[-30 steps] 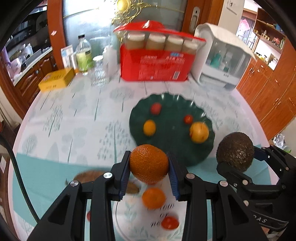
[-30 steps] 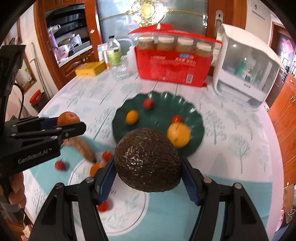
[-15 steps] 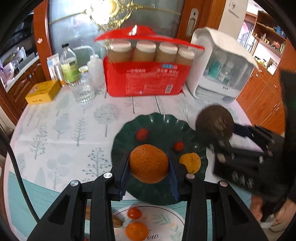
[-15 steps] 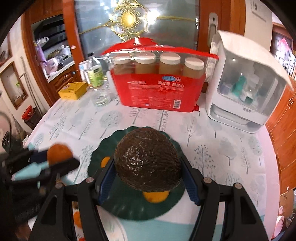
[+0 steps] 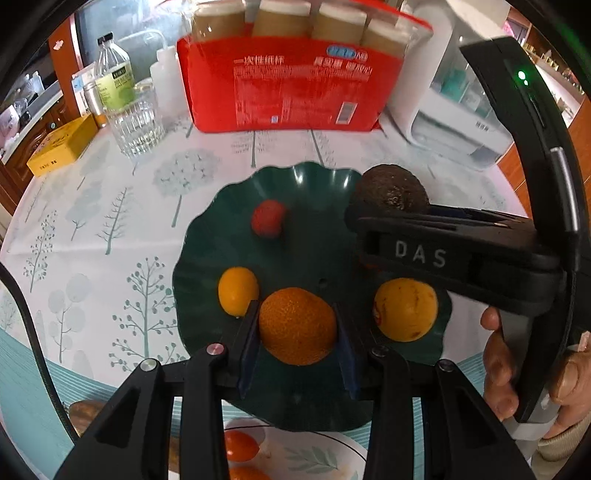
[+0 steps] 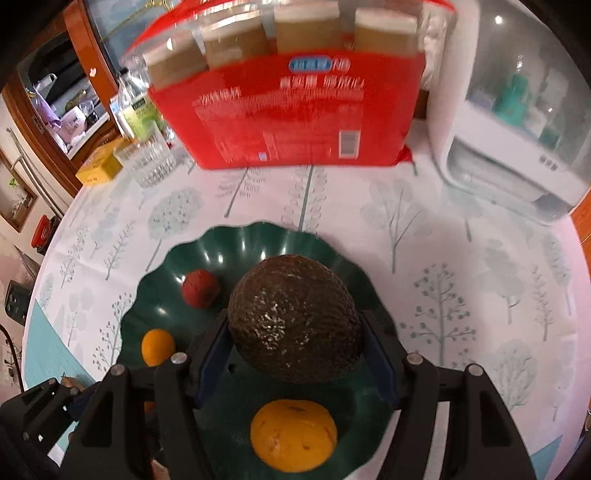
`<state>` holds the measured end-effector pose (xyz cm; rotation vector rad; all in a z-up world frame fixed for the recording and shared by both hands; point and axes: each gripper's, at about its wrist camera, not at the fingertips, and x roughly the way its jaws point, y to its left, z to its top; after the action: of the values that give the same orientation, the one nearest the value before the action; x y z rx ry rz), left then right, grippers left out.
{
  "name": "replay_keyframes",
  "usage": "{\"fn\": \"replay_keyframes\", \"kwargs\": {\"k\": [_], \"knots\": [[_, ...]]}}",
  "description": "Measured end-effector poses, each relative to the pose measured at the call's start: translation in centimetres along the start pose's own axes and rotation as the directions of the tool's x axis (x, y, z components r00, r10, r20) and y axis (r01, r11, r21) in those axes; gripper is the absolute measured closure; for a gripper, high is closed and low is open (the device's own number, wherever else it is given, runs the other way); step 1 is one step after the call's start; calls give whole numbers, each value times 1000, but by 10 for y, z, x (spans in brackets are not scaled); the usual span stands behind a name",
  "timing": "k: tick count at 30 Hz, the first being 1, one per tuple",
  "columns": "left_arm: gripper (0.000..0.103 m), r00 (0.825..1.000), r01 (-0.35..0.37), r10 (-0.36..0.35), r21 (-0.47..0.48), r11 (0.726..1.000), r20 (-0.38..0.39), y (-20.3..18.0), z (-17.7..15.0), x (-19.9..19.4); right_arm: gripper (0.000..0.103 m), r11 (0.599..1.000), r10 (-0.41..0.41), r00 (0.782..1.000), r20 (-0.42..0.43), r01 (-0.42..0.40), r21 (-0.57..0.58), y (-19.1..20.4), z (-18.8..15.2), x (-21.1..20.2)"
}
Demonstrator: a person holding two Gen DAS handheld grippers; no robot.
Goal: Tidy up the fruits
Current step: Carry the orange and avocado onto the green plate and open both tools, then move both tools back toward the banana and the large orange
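Left gripper (image 5: 297, 326) clamps an orange (image 5: 297, 325); right gripper (image 6: 295, 332) clamps an avocado (image 6: 295, 317).

A: Table (image 6: 461, 258)? 
B: Round, white cloth w/ pale tree print, teal band at near edge. 
A: Behind it? 
B: Reddish wood cabinets (image 6: 88, 92) on left, glass-fronted panel (image 5: 147, 33) at back. Daylight, some glare.

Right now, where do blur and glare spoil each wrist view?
Left wrist: the red pack at the back is smeared, the held orange sharp. Right wrist: the pack is smeared too, glare streaks the green plate, and highlights speckle the avocado.
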<state>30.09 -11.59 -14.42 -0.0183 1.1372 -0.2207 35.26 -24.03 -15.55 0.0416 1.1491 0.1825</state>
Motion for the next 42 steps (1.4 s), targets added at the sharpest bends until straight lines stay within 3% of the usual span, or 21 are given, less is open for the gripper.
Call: {"fn": "replay_keyframes", "kwargs": {"k": [8,14,20,29,42], "knots": [[66,998,-57,55,-72,996,-25,19,4,23,37,1000,22,1000,-10,-22,0,0,2,7],[64,996,-86,85,-110,990,-12,29,10,26,37,998,28,999,38,-25,-61,12,2,-5],[41,995,-102,100,-130,986,-21,34,10,24,37,996,34,998,60,-29,-82,18,3,-17],[29,994,-106,105,-134,985,-12,35,7,11,37,998,39,998,47,-37,-43,9,-9,-24],[28,993,-116,118,-120,986,9,32,-2,-14,37,999,35,998,57,-33,-34,10,-25,-47]]}}
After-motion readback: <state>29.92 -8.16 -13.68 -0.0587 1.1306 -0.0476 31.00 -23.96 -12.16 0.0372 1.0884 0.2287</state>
